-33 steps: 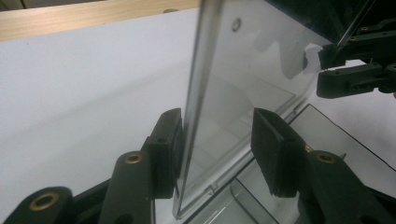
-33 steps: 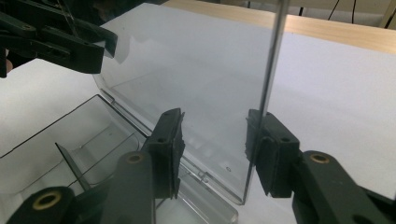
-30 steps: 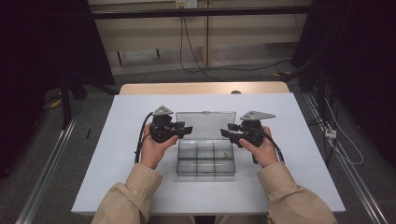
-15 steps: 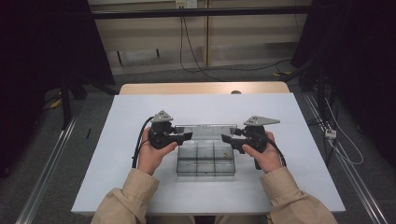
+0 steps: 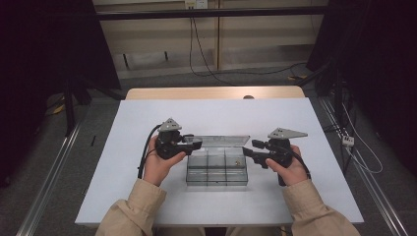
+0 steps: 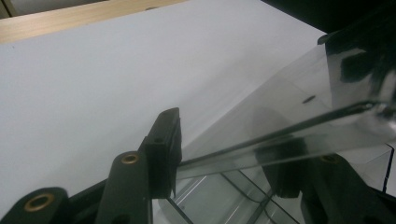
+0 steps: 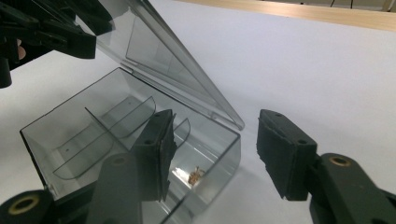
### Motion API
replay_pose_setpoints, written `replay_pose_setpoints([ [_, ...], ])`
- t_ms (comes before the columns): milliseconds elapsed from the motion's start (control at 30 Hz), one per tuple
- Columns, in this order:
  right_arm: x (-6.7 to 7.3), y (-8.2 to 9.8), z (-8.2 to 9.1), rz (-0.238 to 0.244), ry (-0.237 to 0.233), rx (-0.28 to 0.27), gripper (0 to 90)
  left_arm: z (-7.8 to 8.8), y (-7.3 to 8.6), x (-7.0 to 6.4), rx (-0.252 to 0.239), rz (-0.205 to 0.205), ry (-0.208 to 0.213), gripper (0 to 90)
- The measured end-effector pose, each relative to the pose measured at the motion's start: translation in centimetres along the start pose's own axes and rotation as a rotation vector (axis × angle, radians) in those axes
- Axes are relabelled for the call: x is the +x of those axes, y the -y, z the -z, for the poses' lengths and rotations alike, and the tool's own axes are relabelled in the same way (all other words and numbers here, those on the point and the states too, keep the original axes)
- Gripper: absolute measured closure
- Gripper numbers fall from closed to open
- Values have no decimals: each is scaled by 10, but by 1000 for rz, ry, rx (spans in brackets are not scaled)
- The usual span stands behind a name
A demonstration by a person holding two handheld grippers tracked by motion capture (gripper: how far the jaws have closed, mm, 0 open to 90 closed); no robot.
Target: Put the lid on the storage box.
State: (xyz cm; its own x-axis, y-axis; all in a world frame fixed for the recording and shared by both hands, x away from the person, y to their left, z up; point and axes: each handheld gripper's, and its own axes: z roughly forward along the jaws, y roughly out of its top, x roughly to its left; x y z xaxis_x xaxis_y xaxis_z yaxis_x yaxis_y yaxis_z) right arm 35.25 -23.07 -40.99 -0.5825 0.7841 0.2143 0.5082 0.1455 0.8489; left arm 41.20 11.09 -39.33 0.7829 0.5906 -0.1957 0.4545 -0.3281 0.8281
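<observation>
On the white table (image 5: 147, 196), directly before the person, sits a clear plastic compartment box (image 5: 216, 169). Its long axis runs side to side across the table, parallel to the near edge, and its hinged lid (image 5: 221, 141) rises from the far side, tilted half open. The left gripper (image 5: 195, 143) reaches in from the left with its jaws parted on either side of the lid's edge; whether the pads press on it cannot be told. The right gripper (image 5: 248, 149) hovers beside the box's right end, jaws released and holding nothing. A small brownish object (image 7: 196, 175) lies in the right-hand compartment.
</observation>
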Motion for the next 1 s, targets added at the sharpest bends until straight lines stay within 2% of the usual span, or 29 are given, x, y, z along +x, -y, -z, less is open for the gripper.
replay_pose_setpoints([
  [100,1,2,5,-14,-28,-9,616,2,0,-1,-5,-3,-1,532],
  [233,5,-1,7,5,-95,-10,845,4,0,-2,-8,-6,-1,533],
  [300,10,-2,6,20,-119,-9,900,5,0,-3,-7,-6,-5,531],
  [400,13,-5,1,8,-140,-16,900,5,1,-3,-5,-8,-6,529],
  [633,13,-7,-2,6,-132,-37,900,11,4,-8,9,-27,-10,513],
  [833,14,-6,0,9,-139,-35,900,17,8,-10,0,-22,-29,498],
  [900,14,-6,1,10,-138,-39,900,20,9,-9,0,-8,-18,490],
  [1000,13,-6,2,10,-137,-50,900,24,13,-9,17,-7,-26,487],
])
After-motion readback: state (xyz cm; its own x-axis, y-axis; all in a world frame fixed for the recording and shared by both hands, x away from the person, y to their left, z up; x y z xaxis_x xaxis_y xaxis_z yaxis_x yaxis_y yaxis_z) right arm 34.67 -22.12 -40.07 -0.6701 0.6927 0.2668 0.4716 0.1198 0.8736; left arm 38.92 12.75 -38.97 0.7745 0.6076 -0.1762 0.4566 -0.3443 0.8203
